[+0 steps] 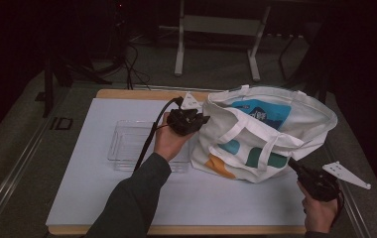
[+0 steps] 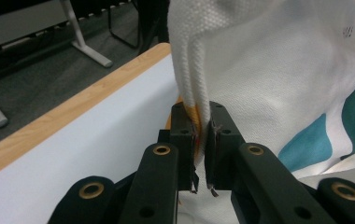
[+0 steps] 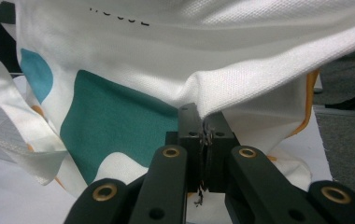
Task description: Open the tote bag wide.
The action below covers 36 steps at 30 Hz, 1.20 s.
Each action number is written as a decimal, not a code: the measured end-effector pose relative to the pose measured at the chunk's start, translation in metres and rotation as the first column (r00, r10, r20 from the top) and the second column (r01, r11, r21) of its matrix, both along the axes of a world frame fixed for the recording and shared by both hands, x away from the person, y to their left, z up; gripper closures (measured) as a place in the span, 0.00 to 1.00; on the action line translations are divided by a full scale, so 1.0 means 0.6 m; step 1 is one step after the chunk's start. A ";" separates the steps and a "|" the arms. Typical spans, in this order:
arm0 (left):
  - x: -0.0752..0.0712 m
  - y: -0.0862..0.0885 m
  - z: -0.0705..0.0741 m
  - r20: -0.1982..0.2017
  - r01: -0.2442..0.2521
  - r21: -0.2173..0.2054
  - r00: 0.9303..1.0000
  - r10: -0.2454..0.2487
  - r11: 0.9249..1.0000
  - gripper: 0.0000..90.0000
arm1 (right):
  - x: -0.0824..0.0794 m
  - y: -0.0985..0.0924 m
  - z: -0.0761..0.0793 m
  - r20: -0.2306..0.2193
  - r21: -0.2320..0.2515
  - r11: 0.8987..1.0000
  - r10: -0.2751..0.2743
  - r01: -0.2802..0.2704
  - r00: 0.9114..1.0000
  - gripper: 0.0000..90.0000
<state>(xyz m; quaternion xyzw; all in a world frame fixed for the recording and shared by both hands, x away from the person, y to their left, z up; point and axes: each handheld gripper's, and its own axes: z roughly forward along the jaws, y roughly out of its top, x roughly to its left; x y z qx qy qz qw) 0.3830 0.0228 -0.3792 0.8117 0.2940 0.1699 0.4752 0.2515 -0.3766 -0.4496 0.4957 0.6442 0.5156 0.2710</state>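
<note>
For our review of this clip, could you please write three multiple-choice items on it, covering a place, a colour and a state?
1. Where does the clear plastic tray lie?
A left of the bag
B inside the bag
C on the floor

2. What colour is the canvas tote bag mainly?
A black
B white
C red

3. How are the left tongs?
A wide open
B lying on the table
C shut on the bag's cloth

Answers: 1 A, the high view shows it beside the bag; 2 B, white cloth with teal patches; 3 C, cloth is pinched between the pads.

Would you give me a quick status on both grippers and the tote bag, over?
Left gripper shut on tote bag edge. Right gripper shut on its opposite edge. Bag on the table, mouth open. Clear tray beside it, not obstructing.
</note>
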 end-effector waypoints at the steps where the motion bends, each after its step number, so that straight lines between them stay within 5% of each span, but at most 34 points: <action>1: 0.001 0.001 -0.002 -0.005 0.001 -0.003 1.000 -0.001 1.000 0.92 | 0.000 -0.001 0.000 -0.001 0.003 1.000 0.004 -0.004 1.000 0.98; 36: -0.016 0.012 -0.078 -0.106 0.042 -0.009 0.993 -0.042 0.999 0.93 | -0.001 -0.010 -0.039 -0.112 0.019 0.997 0.076 -0.074 0.991 0.98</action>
